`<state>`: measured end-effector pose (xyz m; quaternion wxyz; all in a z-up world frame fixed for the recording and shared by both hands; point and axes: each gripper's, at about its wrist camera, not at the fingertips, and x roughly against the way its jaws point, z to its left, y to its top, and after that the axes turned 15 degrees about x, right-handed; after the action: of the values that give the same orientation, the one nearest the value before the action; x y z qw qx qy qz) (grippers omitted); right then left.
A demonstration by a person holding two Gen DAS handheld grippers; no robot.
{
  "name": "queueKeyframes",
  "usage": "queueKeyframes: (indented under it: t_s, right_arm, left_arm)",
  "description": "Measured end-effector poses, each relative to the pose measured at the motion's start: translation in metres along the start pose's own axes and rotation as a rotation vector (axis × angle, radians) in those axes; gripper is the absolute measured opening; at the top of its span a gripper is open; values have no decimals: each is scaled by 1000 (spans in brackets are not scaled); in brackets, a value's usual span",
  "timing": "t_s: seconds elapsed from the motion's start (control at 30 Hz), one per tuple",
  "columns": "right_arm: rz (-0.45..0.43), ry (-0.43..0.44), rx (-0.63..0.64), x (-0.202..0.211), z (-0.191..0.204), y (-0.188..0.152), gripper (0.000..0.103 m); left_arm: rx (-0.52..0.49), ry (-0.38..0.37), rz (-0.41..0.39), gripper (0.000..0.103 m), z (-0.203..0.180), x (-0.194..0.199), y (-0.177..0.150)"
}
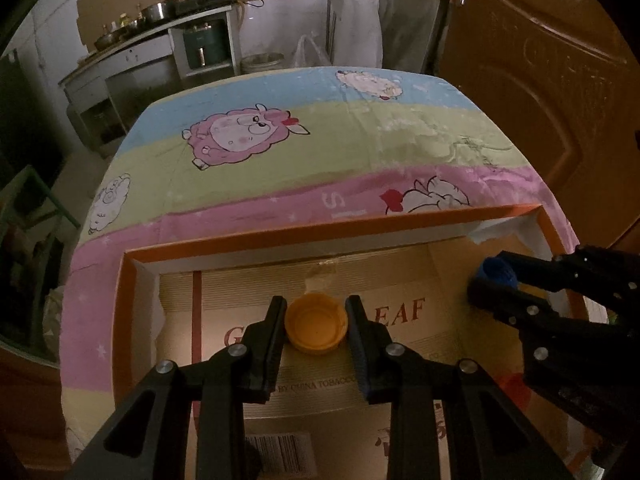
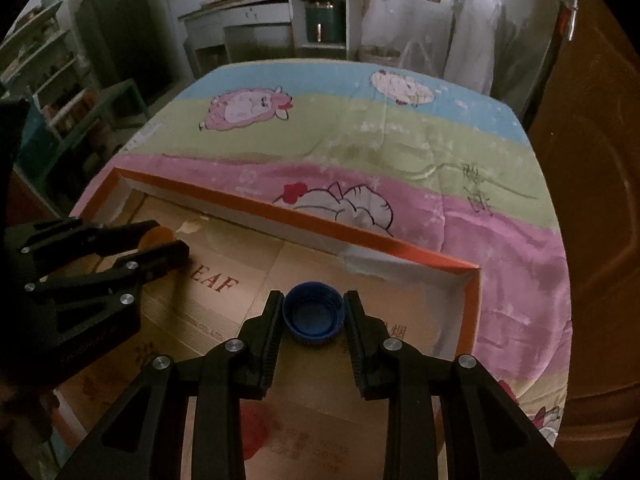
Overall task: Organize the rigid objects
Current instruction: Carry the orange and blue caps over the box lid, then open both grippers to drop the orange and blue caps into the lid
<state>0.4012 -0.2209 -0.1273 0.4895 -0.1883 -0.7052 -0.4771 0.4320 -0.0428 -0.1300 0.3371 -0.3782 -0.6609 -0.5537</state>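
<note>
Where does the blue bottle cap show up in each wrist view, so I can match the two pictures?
Left wrist view: the blue cap sits far right, clamped in the right gripper that reaches in from that side.
Right wrist view: the blue cap is at lower centre, between that gripper's own jaws, open side facing the camera.
Shared landmark: the red letters "EAF" printed on the cardboard floor of the orange-rimmed box.

Yellow cap (image 1: 316,326), blue cap (image 2: 313,319): hollow up, over orange-rimmed box (image 1: 280,236).
</note>
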Motion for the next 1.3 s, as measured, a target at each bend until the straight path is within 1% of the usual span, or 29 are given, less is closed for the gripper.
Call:
queueKeyframes:
  t_s: [0.17, 0.23, 0.27, 0.5, 0.8, 1.3]
  right_arm:
    - [10, -8, 7, -2, 2, 1, 31]
    - [10, -11, 7, -2, 2, 1, 31]
    - [8, -10, 5, -1, 2, 1, 31]
    - [2, -23, 4, 2, 2, -1, 35]
    - [-7, -33, -6, 10, 2, -5, 35]
    - [-42, -48, -7, 49, 21, -18, 35]
  left_arm:
    - [3, -11, 3, 32, 1, 0, -1]
    - [7, -14, 1, 38, 1, 1, -1]
    - [11, -16, -1, 39, 2, 1, 0]
    - [22, -20, -26, 39, 4, 9, -1]
    - [17, -15, -47, 39, 2, 19, -2]
    - [35, -39, -93, 39, 3, 61, -20]
